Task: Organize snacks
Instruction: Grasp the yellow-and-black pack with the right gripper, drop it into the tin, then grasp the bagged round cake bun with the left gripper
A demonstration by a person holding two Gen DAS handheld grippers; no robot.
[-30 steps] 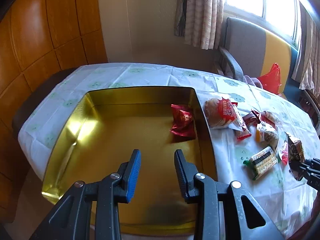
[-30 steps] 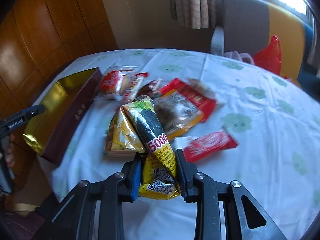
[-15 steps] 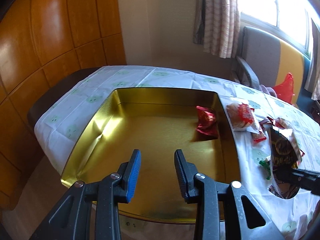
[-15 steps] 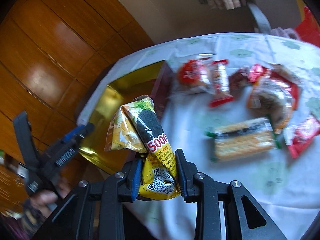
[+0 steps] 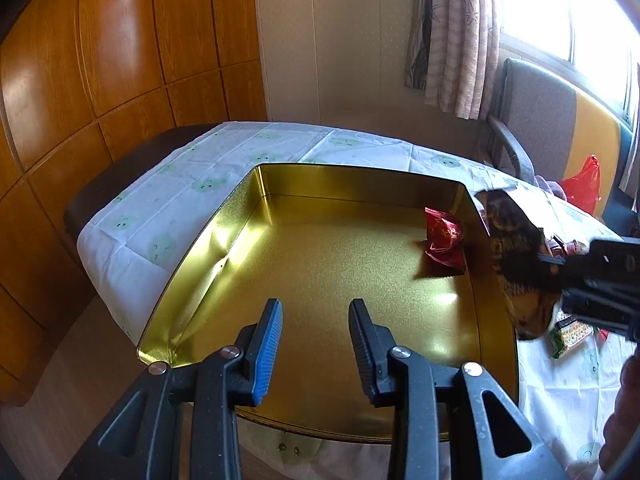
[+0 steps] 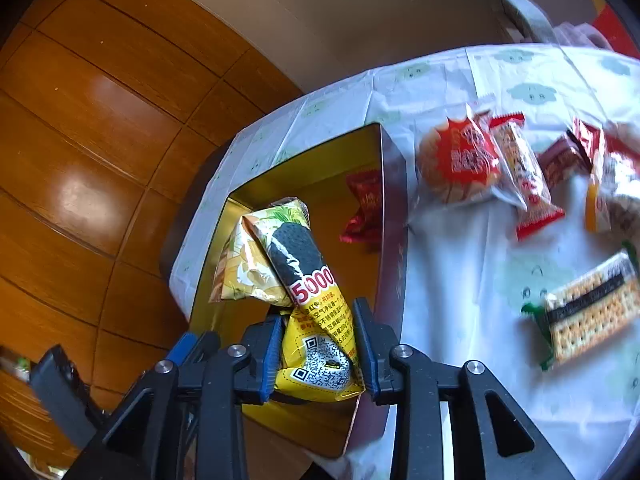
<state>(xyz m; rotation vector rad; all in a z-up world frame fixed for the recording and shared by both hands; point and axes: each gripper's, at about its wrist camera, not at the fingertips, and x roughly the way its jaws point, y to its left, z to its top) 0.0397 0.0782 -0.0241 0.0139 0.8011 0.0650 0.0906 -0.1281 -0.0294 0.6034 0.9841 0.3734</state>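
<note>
- The yellow snack packet (image 6: 308,300) has been carried from the tablecloth (image 6: 460,280) to above the gold tin (image 5: 320,272).
- The right gripper (image 6: 316,344) is clamped on it, jaws just easing apart; release seems near.
- The left gripper (image 5: 316,344) is held apart, empty, over the tin.
- One red packet (image 5: 444,236) lies inside the tin.

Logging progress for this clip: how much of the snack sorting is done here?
Early stage. Done: one red snack packet lies in the gold tin. In hand: the right claw holds a yellow snack packet above the tin, its jaws just starting to open. The left claw is empty over the tin. Left: the round biscuit pack, cracker pack and other wrappers on the tablecloth.
</note>
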